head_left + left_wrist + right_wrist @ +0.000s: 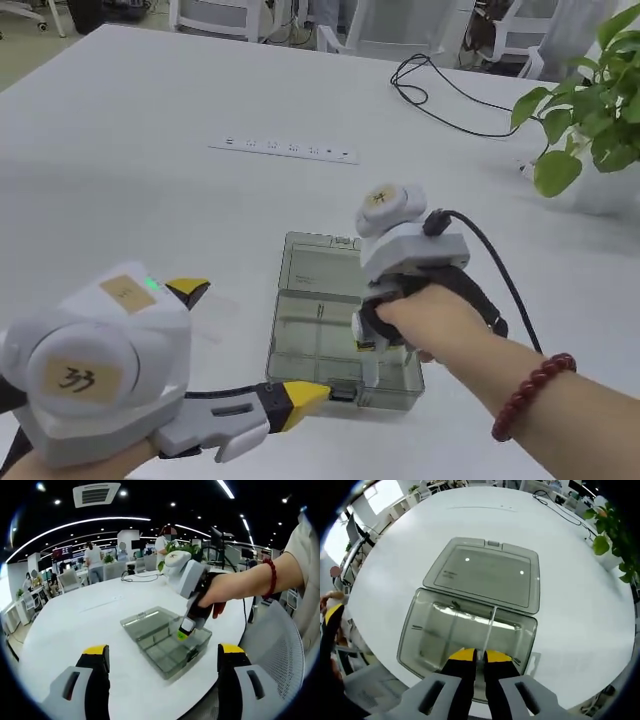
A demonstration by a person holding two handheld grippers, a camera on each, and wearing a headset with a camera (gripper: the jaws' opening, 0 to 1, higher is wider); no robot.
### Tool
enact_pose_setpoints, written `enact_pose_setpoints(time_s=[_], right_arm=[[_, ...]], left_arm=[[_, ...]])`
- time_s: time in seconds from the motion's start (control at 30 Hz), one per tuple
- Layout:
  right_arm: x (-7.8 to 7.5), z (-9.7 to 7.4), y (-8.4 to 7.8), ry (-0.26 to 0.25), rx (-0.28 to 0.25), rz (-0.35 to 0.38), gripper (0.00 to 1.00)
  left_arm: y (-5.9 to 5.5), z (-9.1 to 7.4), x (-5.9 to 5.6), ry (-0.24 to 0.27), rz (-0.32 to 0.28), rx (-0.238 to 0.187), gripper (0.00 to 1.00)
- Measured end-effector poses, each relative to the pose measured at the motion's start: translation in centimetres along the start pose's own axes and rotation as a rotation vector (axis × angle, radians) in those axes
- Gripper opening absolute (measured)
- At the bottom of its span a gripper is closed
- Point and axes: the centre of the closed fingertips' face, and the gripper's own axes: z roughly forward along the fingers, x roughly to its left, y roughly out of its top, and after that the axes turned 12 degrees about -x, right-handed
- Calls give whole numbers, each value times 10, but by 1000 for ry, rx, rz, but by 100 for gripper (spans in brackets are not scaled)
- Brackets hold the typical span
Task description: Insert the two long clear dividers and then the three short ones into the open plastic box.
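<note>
Two yellow-tipped jaws of the right gripper (479, 656) pinch a thin clear plastic divider (489, 626) standing in the open grey-tinted plastic box (411, 630) (left gripper (162, 651) gapes empty nearby); best pressed down straight and upright until it seats.

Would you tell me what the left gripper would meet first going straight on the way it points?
Most likely the near end of the open plastic box, which lies straight ahead between the open jaws of the left gripper. The right gripper, shut on a clear divider, is further along; depth is uncertain.
</note>
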Motion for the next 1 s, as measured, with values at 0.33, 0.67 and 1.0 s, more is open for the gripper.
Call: enact_pose_setpoints(time_s=[0.33,0.67,1.0], right_arm=[[0,6,-3,-4,-25,-3,7],[6,6,-3,136,-82,-4,14],[16,-11,13,258,-204,-33,26]], left_arm=[[-2,0,2,12,-9,7,90],[-2,-3,9,32,-36,8,89],[0,-6,14,45,-30,14,90]])
